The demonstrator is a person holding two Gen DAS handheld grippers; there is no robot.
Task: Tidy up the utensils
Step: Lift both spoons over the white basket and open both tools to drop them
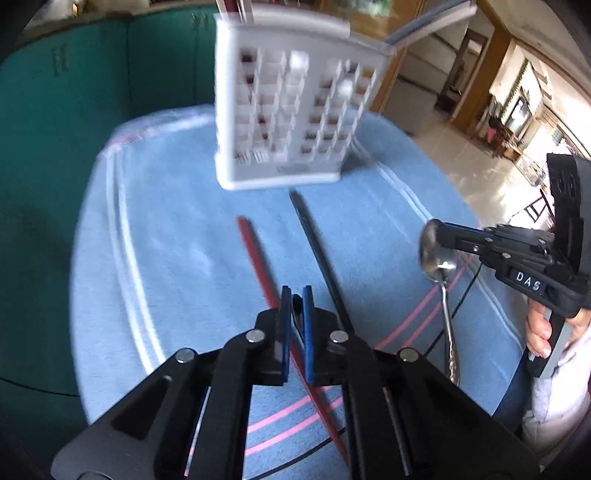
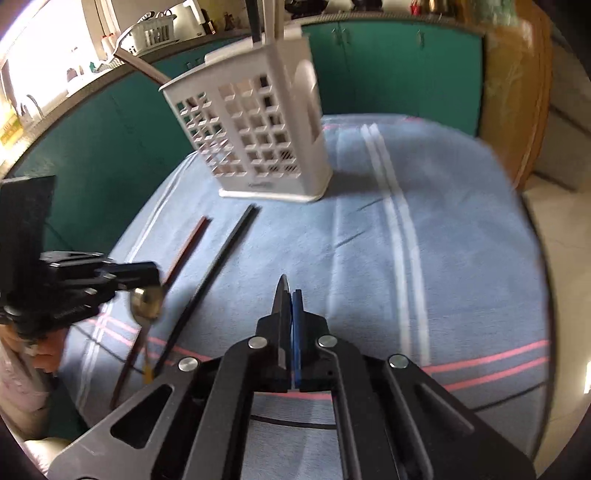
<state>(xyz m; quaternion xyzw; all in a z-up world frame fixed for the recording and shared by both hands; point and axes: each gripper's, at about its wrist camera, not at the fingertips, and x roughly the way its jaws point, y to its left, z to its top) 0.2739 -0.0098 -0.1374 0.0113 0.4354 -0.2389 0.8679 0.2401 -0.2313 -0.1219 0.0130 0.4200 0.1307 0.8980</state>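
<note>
A white slotted utensil caddy (image 1: 291,110) (image 2: 258,140) stands upright at the far side of the blue striped cloth (image 1: 166,221). In front of it a red chopstick (image 1: 255,251) (image 2: 184,251) and a black chopstick (image 1: 317,251) (image 2: 218,258) lie on the cloth. My left gripper (image 1: 295,295) (image 2: 153,275) is shut on the bowl of a gold spoon (image 2: 146,302), whose handle hangs down. My right gripper (image 2: 290,295) (image 1: 437,229) is shut on the bowl of a silver spoon (image 1: 437,258), held above the cloth with its handle hanging down.
Handles (image 2: 255,18) stick out of the caddy's top. Green cabinets (image 2: 388,66) line the far edge. A black cable (image 1: 461,295) crosses the cloth near me. A person's hand (image 1: 539,328) holds the right gripper's grip. Tiled floor (image 1: 461,166) lies off the right edge.
</note>
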